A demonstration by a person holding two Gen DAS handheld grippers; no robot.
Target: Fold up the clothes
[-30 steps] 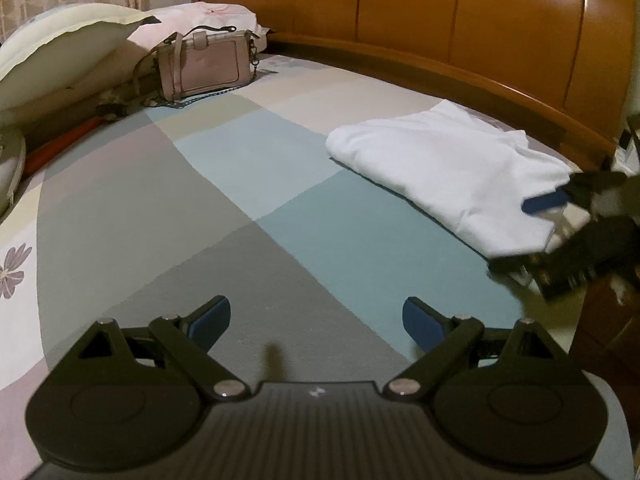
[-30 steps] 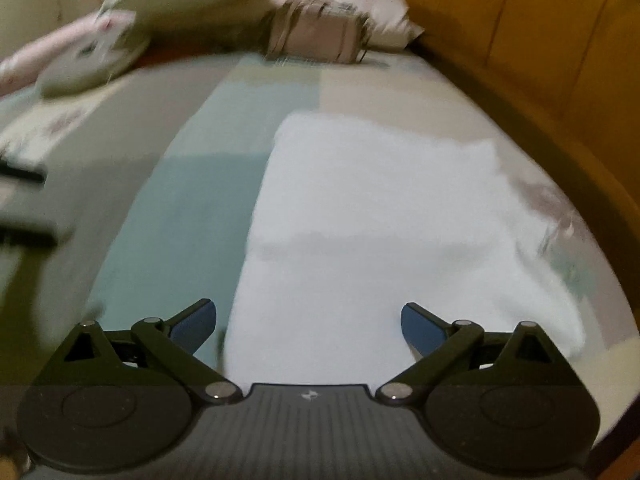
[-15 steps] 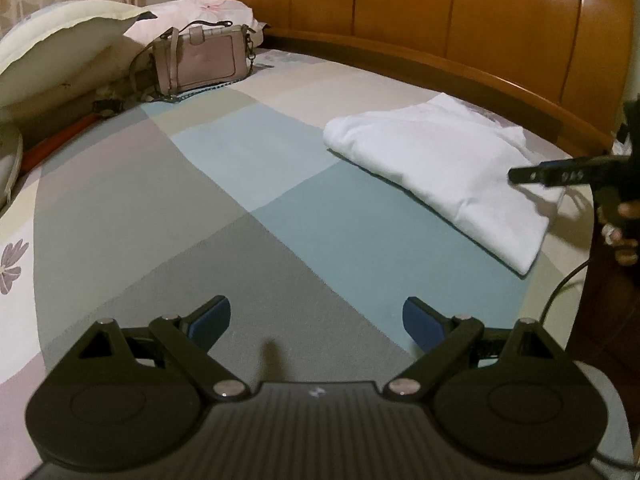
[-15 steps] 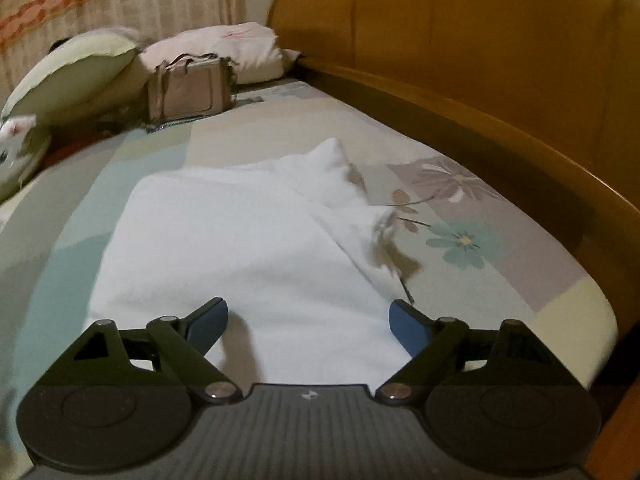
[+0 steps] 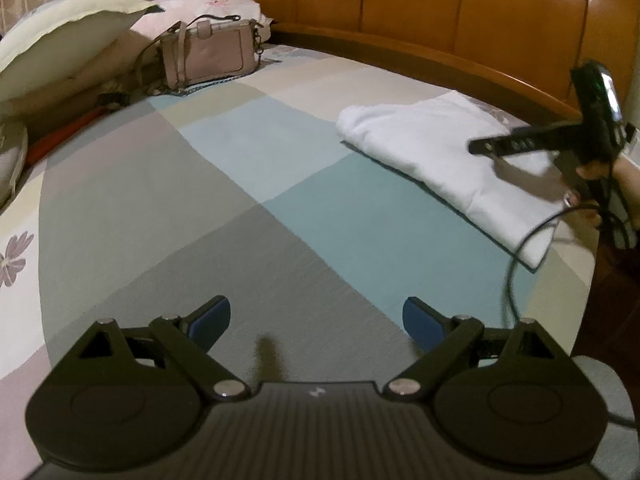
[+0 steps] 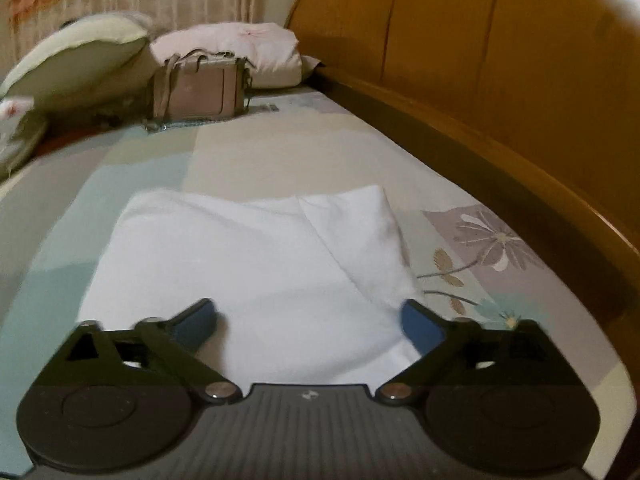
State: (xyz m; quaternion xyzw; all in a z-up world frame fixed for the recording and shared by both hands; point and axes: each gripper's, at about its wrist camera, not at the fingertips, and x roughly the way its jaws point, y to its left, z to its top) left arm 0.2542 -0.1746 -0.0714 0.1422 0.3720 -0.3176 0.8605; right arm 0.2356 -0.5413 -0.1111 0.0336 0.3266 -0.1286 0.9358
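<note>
A folded white garment (image 5: 440,160) lies on the patchwork bedsheet (image 5: 248,168) near the wooden headboard. My left gripper (image 5: 316,318) hangs open over a grey patch of the sheet, well short of the garment, with nothing between its blue pads. In the left wrist view my right gripper (image 5: 504,142) reaches over the garment's near right end, held by a hand (image 5: 624,176). In the right wrist view the garment (image 6: 248,264) fills the middle. The right gripper (image 6: 308,320) hovers above its near edge; its jaws are opening and the pads do not press on the cloth.
A pink handbag (image 5: 212,56) and pillows (image 5: 60,40) sit at the far left of the bed. The wooden headboard (image 5: 440,12) curves along the back and right. A black cable (image 5: 520,248) trails from the right gripper across the bed's right edge.
The right gripper swung round the garment toward its end near the headboard and rolled; it now looks along the garment. The left gripper stayed where it was.
</note>
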